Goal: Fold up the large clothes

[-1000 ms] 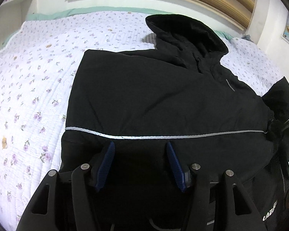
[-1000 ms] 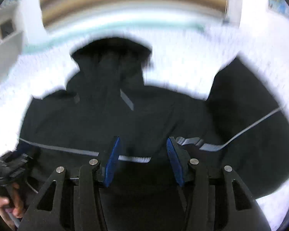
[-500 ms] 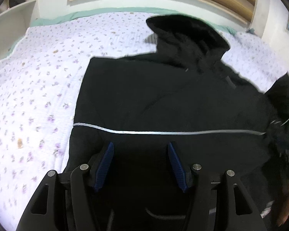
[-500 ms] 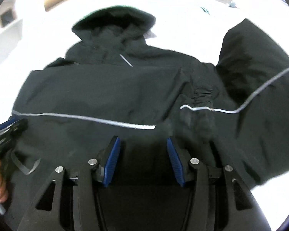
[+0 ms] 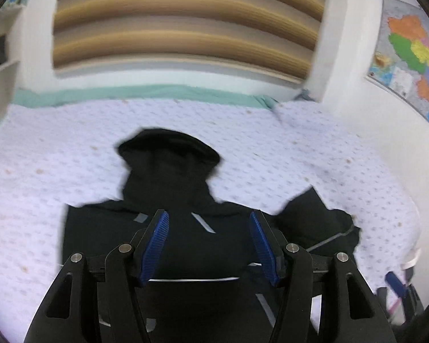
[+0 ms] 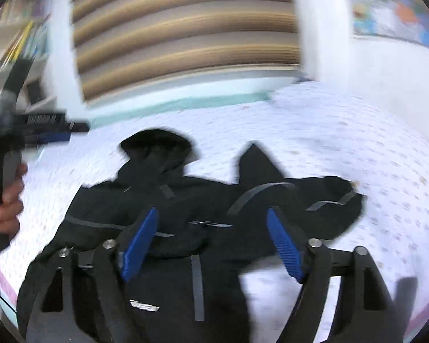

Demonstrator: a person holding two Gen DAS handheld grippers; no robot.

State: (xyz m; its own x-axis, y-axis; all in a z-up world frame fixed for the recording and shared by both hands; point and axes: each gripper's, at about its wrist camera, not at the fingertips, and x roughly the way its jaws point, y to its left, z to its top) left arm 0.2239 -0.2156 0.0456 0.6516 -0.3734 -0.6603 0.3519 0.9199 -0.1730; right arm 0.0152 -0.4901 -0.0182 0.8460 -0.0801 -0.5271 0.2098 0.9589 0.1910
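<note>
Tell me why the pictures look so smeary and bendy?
Left wrist view: the striped blind and the flowery bedspread are smeared by motion blur, while the left gripper is sharp. Right wrist view: blurrier still; the black jacket has soft edges, and the hand at the left is smudged. Both views: the fisheye lens bends straight lines and darkens the corners.

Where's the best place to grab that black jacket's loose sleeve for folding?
Probably the cuff end of the sleeve, which sticks out sideways from the black jacket onto the quilt. Come from the right with the right gripper, now open above it.
</note>
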